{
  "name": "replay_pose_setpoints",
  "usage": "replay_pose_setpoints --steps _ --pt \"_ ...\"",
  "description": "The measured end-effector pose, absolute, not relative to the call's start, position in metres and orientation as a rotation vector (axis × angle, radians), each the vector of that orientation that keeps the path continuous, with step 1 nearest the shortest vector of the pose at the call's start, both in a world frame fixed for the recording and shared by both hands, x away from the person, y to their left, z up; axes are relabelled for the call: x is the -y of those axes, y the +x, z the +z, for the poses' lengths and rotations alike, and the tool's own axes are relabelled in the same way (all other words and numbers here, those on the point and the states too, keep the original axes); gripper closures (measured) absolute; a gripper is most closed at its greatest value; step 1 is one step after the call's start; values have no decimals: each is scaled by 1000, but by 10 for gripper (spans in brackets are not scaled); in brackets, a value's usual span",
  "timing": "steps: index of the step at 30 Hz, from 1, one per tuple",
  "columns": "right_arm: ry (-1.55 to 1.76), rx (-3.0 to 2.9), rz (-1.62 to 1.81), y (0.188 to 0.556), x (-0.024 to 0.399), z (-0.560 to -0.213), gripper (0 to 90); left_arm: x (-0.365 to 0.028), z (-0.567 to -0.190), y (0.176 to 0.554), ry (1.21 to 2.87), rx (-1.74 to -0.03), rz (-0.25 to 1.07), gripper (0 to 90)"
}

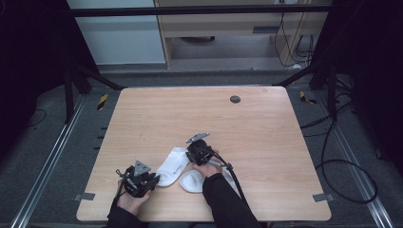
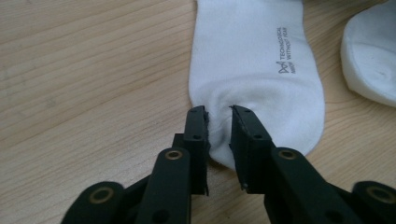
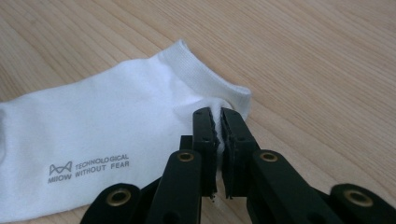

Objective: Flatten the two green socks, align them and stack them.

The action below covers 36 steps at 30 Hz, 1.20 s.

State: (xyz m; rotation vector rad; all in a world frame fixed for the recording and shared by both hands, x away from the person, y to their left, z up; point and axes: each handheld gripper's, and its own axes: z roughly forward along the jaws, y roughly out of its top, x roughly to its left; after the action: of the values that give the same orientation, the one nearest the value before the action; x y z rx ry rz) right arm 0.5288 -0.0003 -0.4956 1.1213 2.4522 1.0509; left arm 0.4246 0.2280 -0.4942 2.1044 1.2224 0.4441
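Both ends of the flat white cotton sock with grey lettering (image 1: 174,164) are pinched: the left gripper (image 2: 219,116) bites its toe at seven o'clock on the wooden table (image 1: 266,137), its jaws partly closed, and the right gripper (image 3: 219,119) is clamped almost fully on the cuff. Next probably comes an even lift or fold, clear of the second white sock (image 1: 191,182) at six o'clock.

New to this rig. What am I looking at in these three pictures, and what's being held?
No robot arm here: a person holds a two-jaw hand gripper in each hand at a wooden table. The high view looks down from above; the other two pictures come from cameras riding on each gripper, looking along its black jaws. On the table lie a flat white sock with grey print and a second white sock beside it. The left gripper has pinched the flat sock's rounded toe end; fabric puckers between the jaws. The right gripper is clamped on the same sock's ribbed cuff. So both ends of one sock are gripped.
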Motion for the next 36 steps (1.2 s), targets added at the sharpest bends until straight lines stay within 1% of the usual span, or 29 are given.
replay_pose_setpoints --steps 4,8,20,28,36 --pt "1124 -2447 1086 525 3 -492 858 -230 -494 427 2097 -1227 399 827" --pt "1099 -2435 1138 521 5 -484 859 -230 -491 428 2087 -1229 395 854" --pt "1048 -2380 1264 508 15 -460 860 -236 -466 426 1944 -1170 473 859" --pt "1029 -2347 1302 496 29 -447 860 -226 -458 427 1943 -1122 486 859" --pt "1013 -2311 1312 478 57 -436 860 -208 -453 428 1939 -1074 467 859"
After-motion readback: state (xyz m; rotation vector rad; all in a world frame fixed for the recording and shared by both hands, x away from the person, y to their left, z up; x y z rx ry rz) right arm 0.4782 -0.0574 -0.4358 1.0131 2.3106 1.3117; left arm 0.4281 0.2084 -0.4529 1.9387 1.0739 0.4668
